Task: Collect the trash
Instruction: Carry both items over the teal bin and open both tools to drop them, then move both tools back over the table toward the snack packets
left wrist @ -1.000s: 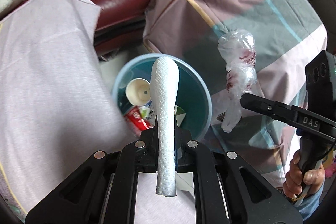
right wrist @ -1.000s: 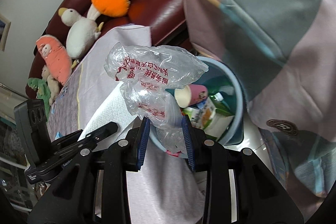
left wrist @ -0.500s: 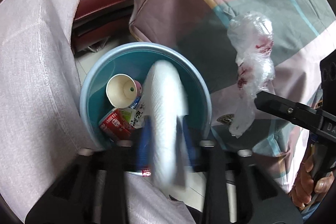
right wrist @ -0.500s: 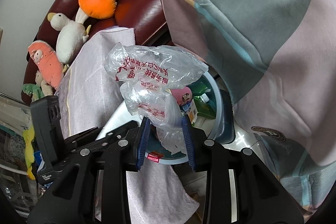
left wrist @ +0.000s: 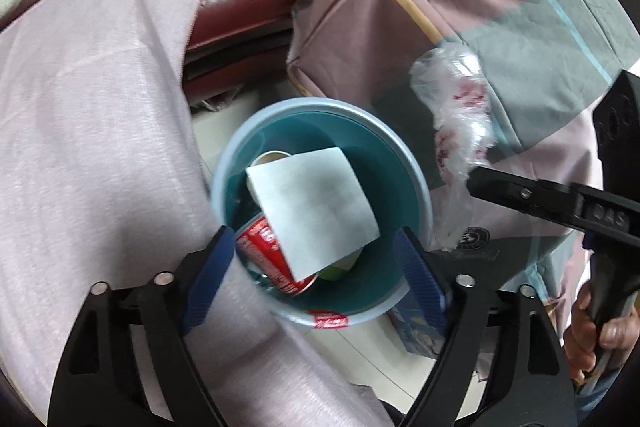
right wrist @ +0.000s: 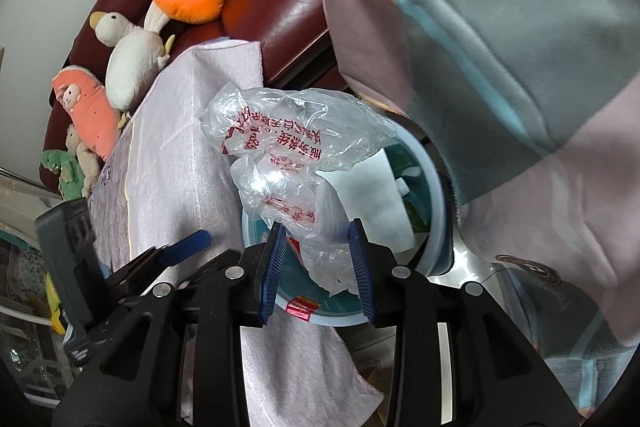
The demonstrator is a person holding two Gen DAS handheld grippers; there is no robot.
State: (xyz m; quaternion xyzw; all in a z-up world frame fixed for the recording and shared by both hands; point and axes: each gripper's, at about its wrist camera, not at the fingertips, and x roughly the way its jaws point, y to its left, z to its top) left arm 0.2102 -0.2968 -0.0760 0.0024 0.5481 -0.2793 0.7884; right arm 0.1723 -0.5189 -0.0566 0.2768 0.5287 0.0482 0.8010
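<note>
Seeing the striped blanket (left wrist: pixel 500 27) and pale cloth (left wrist: pixel 88 147) flanking the blue bin (left wrist: pixel 416 187) on the floor. White paper towel (left wrist: pixel 316 211) sits in the bin over a red can (left wrist: pixel 268 255). My left hand-held gripper (left wrist: pixel 316 251) is opening, nothing between its jaws. Right hand-held gripper (right wrist: pixel 318 259) is opening slightly, pads still on the clear plastic bag (right wrist: pixel 288 151), above the bin's near rim.

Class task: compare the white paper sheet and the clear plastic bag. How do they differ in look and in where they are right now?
The white paper sheet is opaque, plain and flat; the clear plastic bag is see-through, crumpled, with red print. The sheet lies free in the blue bin, below the opening left claw; the bag sits between the right claw's pads. Both are trash.
</note>
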